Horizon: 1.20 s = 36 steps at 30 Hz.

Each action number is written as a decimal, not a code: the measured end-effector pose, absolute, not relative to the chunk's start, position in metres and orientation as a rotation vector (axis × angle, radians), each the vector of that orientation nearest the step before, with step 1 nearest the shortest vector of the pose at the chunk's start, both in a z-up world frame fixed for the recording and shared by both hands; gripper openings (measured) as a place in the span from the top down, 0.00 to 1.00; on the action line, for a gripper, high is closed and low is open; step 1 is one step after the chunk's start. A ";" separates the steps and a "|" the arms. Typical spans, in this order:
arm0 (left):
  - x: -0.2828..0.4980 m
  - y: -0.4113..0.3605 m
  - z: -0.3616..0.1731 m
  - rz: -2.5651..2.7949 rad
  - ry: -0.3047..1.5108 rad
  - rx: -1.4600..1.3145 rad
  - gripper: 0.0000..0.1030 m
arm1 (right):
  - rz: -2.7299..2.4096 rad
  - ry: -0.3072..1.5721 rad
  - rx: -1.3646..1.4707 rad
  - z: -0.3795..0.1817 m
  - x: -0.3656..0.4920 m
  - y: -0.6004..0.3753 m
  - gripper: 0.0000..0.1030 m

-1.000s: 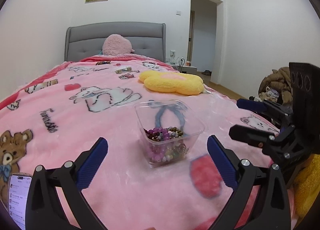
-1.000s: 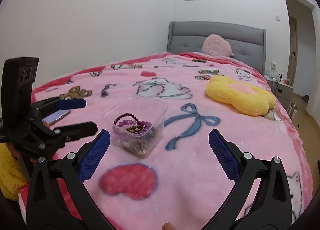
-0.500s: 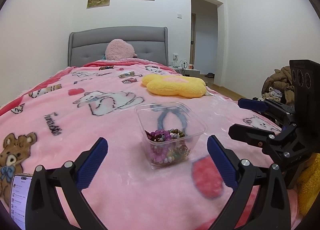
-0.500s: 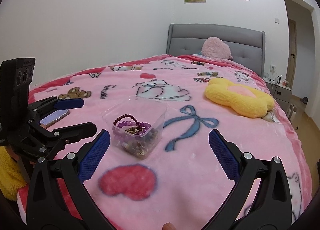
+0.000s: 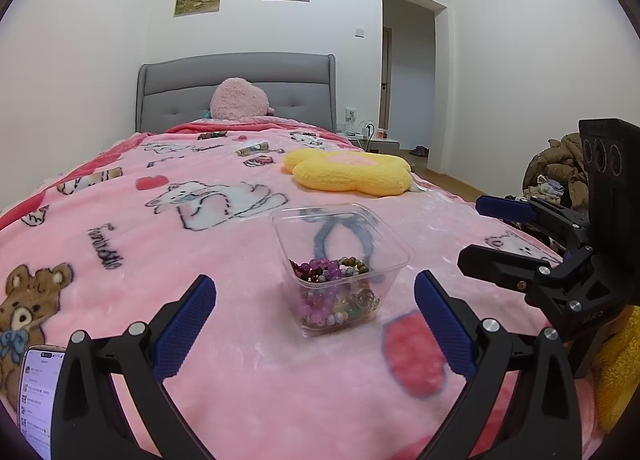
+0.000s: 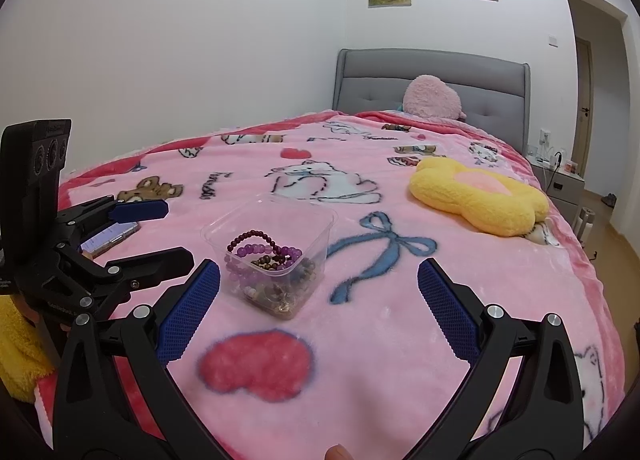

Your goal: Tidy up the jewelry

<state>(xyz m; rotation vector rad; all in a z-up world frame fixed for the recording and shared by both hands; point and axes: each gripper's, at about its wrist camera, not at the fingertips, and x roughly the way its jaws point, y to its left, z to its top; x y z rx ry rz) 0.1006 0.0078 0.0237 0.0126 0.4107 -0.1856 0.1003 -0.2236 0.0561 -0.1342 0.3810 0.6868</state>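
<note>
Clear plastic container (image 5: 340, 256) upright on pink cartoon-print blanket (image 5: 120, 220), near foot of bed; rim square, no lid seen. Inside: heap of beaded bracelets (image 5: 332, 280), purple, dark red and brown beads, filling the lower part only. Same container (image 6: 272, 256) in right wrist view at 11 o'clock from centre, just past the left blue pad.

Left tool (image 5: 316, 324) spread wide, nothing between the pads, container at 12 o'clock just beyond the tips, not touching. Right tool (image 6: 320, 312) likewise spread wide and empty, above the blanket; red heart print below it. Right tool also visible at 3 o'clock in left wrist view, apart from the container.

Phone (image 5: 38, 392) with lit screen on blanket at 8 o'clock, left wrist view. Yellow flower cushion (image 5: 348, 172) at 1 o'clock beyond container, well apart. Pink plush (image 5: 238, 100) against grey headboard (image 5: 180, 88).
</note>
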 end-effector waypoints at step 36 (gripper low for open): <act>0.103 0.009 0.023 -0.187 0.419 0.012 0.05 | 0.691 0.386 -0.135 0.056 0.103 -0.224 0.08</act>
